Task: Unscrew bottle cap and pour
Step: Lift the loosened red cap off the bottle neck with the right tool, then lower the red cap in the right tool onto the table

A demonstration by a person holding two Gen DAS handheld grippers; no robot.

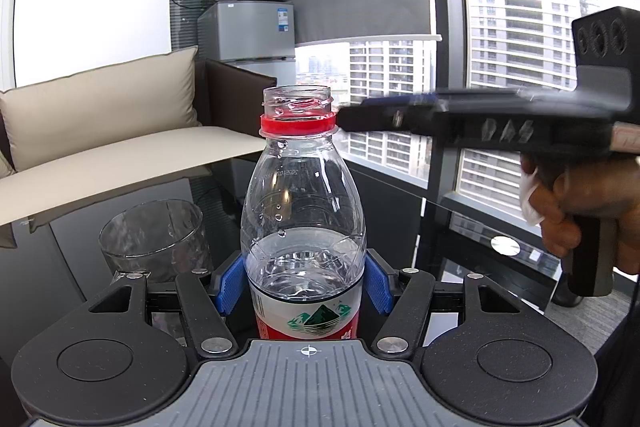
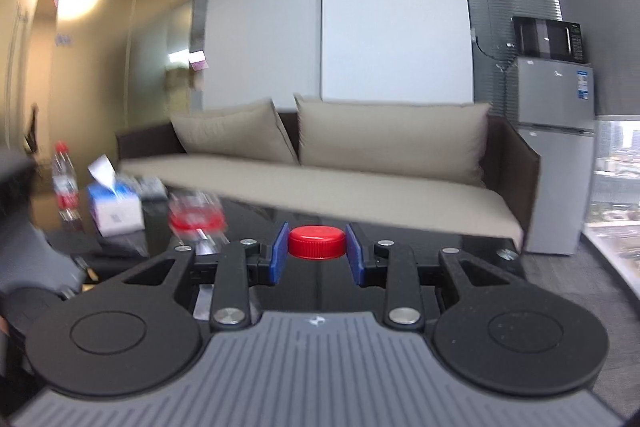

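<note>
My left gripper [image 1: 305, 285] is shut on a clear plastic water bottle [image 1: 303, 203] with a red and white label, held upright and partly full. Its neck is open, with a red ring left below the thread. An empty clear glass [image 1: 154, 241] stands on the dark table to the bottle's left. My right gripper [image 2: 317, 254] is shut on the red bottle cap [image 2: 317, 242], held between its blue pads. The right gripper also shows in the left wrist view [image 1: 356, 117], blurred, just right of the bottle's neck. The open bottle appears blurred in the right wrist view [image 2: 196, 217].
A dark glossy table [image 1: 400, 211] carries the glass. A tissue box [image 2: 114, 205] and a second capped bottle [image 2: 64, 183] stand at the left. A beige sofa [image 2: 360, 163], a fridge with a microwave [image 1: 248, 23] and large windows lie behind.
</note>
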